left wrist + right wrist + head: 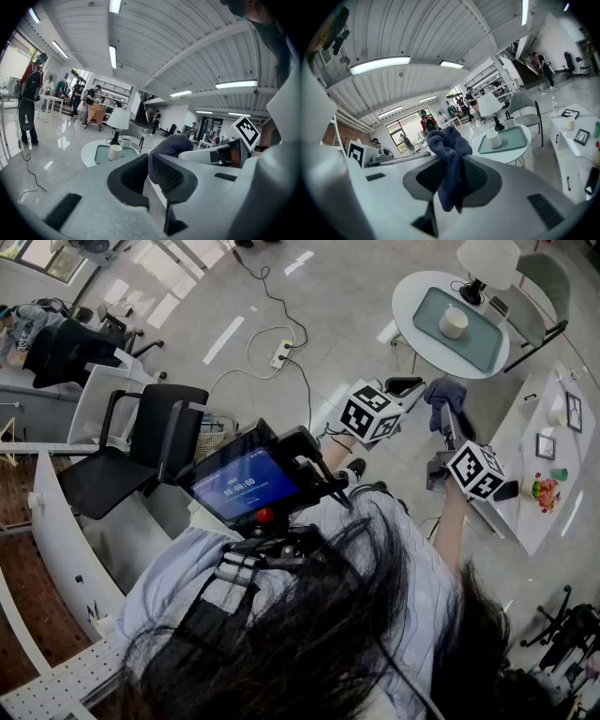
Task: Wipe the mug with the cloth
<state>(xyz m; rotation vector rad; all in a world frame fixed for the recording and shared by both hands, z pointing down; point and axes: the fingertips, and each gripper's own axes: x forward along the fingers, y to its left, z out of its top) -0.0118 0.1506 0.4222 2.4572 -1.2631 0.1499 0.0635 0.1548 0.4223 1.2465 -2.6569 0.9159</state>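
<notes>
Clamping the blue cloth [449,140], the right gripper [452,166] has its jaws pressed tight on it. The left gripper [149,165] is closed and empty. The mug [454,322] stands on a tray [483,345] on the round table [403,296], well apart. Digits on the screen [246,484] are too small to read.

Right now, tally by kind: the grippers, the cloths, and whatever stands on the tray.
grippers: 2, the left gripper and the right gripper
blue cloth: 1, clamped in the right gripper
white mug on the green tray: 1
total: 4
</notes>
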